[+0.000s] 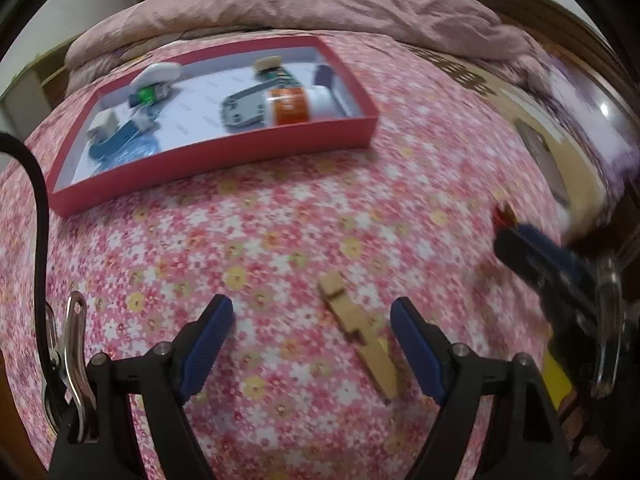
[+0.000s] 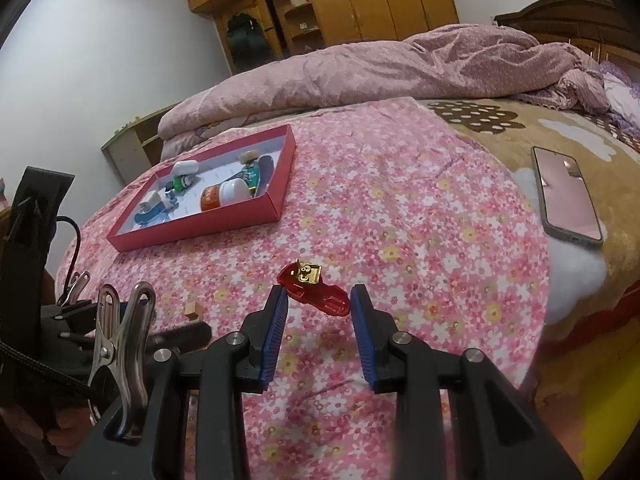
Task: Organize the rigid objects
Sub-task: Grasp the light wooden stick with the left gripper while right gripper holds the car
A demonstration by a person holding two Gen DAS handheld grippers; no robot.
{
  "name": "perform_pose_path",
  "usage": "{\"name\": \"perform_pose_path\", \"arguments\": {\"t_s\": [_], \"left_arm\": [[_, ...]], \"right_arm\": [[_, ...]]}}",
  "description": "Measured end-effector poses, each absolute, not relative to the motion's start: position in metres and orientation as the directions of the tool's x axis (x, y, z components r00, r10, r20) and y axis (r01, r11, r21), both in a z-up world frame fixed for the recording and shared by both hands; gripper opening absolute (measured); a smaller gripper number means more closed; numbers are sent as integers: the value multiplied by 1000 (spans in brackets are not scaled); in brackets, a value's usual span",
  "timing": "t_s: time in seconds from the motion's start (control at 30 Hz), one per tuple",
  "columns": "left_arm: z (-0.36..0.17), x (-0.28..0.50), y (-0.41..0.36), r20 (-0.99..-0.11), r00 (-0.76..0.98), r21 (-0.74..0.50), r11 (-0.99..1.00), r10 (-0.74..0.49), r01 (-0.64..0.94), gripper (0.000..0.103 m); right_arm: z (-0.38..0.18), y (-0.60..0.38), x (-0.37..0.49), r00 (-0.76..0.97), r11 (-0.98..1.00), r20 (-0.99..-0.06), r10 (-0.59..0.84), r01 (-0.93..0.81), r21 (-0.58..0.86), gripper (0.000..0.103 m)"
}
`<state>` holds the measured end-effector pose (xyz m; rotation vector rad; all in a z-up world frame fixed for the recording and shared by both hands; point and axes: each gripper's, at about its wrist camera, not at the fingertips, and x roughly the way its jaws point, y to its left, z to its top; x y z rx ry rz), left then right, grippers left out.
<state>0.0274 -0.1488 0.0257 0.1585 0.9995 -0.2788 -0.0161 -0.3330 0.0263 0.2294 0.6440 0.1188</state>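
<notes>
A red shallow box point(image 1: 224, 162) point(image 2: 200, 228) holding several small objects lies on the pink floral bedspread. A wooden clothespin point(image 1: 358, 328) lies on the bedspread between the fingers of my open left gripper point(image 1: 312, 312), nearer the right finger. A red translucent clip with a gold top point(image 2: 314, 286) lies just ahead of and between the fingertips of my open right gripper point(image 2: 318, 296). The right gripper also shows in the left wrist view point(image 1: 536, 252), blurred, at the right. The clothespin's end shows in the right wrist view point(image 2: 192, 310).
A smartphone point(image 2: 568, 196) lies on the brown blanket at the right. A rumpled mauve quilt point(image 2: 360, 68) is heaped behind the box. Wooden wardrobes point(image 2: 340, 4) stand at the back. The bed's edge drops off at the left.
</notes>
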Motion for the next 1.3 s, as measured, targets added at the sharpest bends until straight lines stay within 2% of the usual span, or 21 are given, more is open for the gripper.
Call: {"name": "perform_pose_path", "arguments": {"t_s": [0.1,0.23,0.27,0.53,0.63,0.7,0.77,0.83,1.0,1.17,1.3], "left_arm": [[23,23,-157,-850,510,56,940,-132,336,61],[23,25,-155,-851,506,62,930,-140,362,25],[24,25,-150,-850,509,70,928,-137,367,21],[25,38,-93,-817,575,160,938,-49,307,21],[26,44,-76,-814,579,155,941,-50,300,34],[28,45,-68,-820,569,134,945,-64,298,39],[31,40,-62,-824,559,111,941,-92,319,53],[31,30,-56,-823,557,103,935,-111,340,60],[20,16,-50,-814,577,165,925,-68,342,65],[22,23,-39,-772,634,252,937,44,241,65],[24,29,-23,-766,639,244,952,71,187,65]], "right_arm": [[28,-331,-16,794,969,-581,177,-38,243,34],[30,-328,-17,794,971,-583,174,-41,235,34],[31,-327,-18,794,972,-583,174,-43,233,34],[28,-309,-14,776,971,-596,206,-86,224,34],[26,-299,-13,766,971,-605,218,-107,214,34],[25,-293,-13,758,970,-612,227,-121,210,34],[24,-289,-13,753,970,-616,231,-130,205,34],[22,-285,-13,748,970,-620,236,-138,202,34],[19,-280,-12,739,969,-629,241,-146,200,34],[20,-276,-13,737,968,-630,246,-156,195,34],[19,-274,-12,734,967,-632,250,-163,194,34]]}}
